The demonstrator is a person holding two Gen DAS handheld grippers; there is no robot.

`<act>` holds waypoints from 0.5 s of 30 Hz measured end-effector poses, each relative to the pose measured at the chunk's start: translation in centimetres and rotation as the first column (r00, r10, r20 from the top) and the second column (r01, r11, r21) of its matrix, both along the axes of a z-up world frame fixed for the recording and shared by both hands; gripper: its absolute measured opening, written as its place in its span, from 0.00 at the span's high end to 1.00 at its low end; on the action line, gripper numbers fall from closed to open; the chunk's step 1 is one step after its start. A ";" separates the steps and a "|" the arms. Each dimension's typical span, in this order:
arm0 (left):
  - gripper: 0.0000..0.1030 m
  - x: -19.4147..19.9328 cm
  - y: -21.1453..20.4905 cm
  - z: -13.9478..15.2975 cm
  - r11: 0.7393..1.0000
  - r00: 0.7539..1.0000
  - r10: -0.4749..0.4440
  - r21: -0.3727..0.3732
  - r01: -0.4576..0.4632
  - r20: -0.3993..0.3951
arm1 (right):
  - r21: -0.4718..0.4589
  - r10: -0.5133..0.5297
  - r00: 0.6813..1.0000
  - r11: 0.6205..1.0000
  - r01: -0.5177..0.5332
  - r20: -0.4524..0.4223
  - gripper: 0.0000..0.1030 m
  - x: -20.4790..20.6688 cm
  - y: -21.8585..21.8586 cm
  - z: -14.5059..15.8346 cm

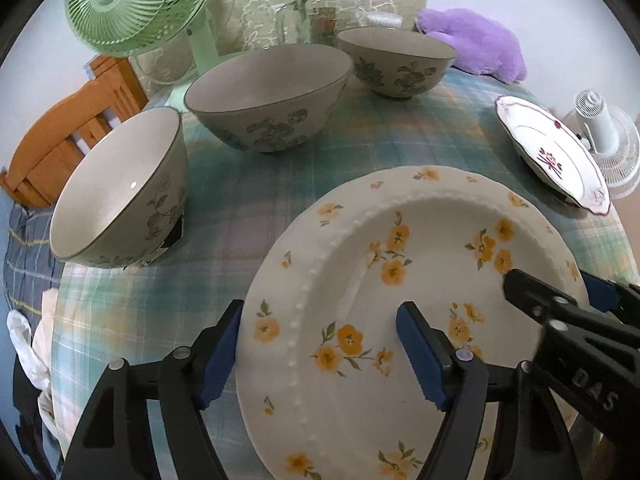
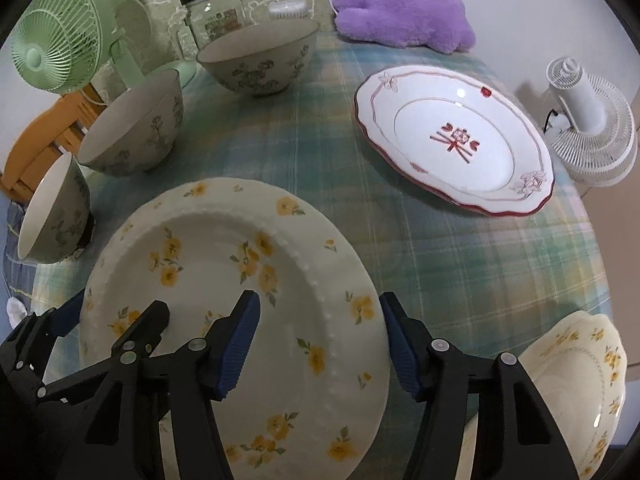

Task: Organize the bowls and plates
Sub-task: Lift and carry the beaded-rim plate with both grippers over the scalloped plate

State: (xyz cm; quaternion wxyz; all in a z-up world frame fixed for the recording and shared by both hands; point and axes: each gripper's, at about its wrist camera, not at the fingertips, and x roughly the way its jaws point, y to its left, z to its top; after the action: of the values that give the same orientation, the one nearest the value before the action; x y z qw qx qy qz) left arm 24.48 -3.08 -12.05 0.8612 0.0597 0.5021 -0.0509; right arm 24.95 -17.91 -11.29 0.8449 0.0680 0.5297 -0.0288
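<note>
A large white plate with yellow flowers (image 1: 360,264) (image 2: 208,248) lies on the plaid tablecloth (image 2: 460,264) close in front of me. My left gripper (image 1: 320,320) (image 2: 118,306) straddles its left rim, one blue pad at the outer edge and the other over the plate's well. My right gripper (image 2: 320,304) (image 1: 554,284) straddles the right rim the same way. Both stand wide, and I see no pad pressing on the plate. Three grey floral bowls (image 1: 120,192) (image 1: 264,92) (image 1: 396,60) stand upright at the left and back. A red-patterned plate (image 2: 452,136) lies at the right.
A cream scalloped dish with yellow flowers (image 2: 572,392) sits at the near right edge. A green fan (image 1: 136,0), a glass jar (image 1: 324,8) and a purple plush (image 2: 404,12) line the back. A white fan (image 2: 592,128) stands at the right, a wooden chair (image 1: 68,136) at the left.
</note>
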 end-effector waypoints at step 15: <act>0.20 0.0 0.7 0.0 0.997 0.997 0.034 -0.061 -0.038 -0.071 | -0.025 -0.021 1.000 0.999 0.020 -0.013 0.38 0.2 0.6 0.2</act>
State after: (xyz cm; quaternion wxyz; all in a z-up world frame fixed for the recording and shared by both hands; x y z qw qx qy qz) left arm 24.51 -2.34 -12.00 0.8454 0.0218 0.5311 -0.0531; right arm 25.15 -17.31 -11.09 0.8419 0.0626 0.5341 -0.0447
